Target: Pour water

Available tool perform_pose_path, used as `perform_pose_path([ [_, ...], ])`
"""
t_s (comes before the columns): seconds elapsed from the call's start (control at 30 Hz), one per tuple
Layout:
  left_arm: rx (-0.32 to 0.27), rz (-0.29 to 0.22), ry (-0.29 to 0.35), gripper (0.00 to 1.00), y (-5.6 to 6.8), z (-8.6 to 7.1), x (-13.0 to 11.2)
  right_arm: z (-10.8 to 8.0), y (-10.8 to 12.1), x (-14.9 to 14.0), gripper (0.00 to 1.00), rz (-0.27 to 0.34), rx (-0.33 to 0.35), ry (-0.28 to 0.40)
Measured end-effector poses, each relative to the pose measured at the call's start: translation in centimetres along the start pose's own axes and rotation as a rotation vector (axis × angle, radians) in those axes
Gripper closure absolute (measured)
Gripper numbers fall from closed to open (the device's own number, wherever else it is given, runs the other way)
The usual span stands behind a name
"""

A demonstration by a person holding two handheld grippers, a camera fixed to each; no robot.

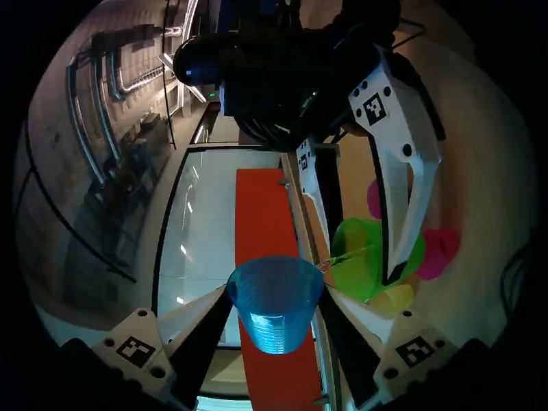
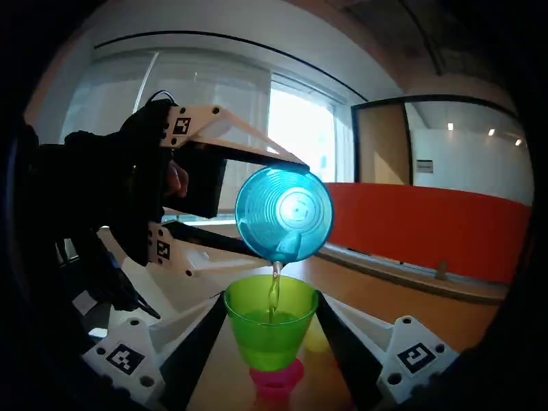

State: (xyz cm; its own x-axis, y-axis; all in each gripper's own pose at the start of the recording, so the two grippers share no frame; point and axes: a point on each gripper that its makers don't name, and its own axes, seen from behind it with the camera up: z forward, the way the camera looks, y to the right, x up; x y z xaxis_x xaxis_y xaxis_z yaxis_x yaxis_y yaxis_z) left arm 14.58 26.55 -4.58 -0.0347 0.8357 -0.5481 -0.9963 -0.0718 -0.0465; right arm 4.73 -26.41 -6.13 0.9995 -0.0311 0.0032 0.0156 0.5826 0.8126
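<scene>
Right gripper view: my left hand-held gripper clamps the blue cup, likely light, squashy, mid-wall; my right hand-held gripper grasps the green cup.

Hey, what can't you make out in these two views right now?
- Right gripper view: pink cup, lower part cut off by the edge, top covered by the green cup.
- Right gripper view: yellow cup, mostly behind the green cup.
- Left gripper view: green cup's side, crossed by a finger of the right gripper.
- Blue cup: fill level, too glary to judge.
</scene>
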Motion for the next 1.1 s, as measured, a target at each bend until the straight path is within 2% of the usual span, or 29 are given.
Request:
perform_pose_path([
  [0.23, 0.010, 0.039, 0.006, 0.15, -0.28, 0.05, 0.34, -0.10, 0.08, -0.05, 0.06, 0.001, 0.000, 0.002],
  [0.67, 0.019, 0.071, 0.011, 0.15, 0.08, -0.17, 0.91, -0.16, 0.13, -0.13, 0.06, 0.001, -0.001, 0.001],
  [1.1, 0.020, 0.016, 0.020, 0.15, -0.27, -0.14, 0.96, -0.17, 0.11, -0.13, 0.06, -0.003, -0.003, -0.001],
])
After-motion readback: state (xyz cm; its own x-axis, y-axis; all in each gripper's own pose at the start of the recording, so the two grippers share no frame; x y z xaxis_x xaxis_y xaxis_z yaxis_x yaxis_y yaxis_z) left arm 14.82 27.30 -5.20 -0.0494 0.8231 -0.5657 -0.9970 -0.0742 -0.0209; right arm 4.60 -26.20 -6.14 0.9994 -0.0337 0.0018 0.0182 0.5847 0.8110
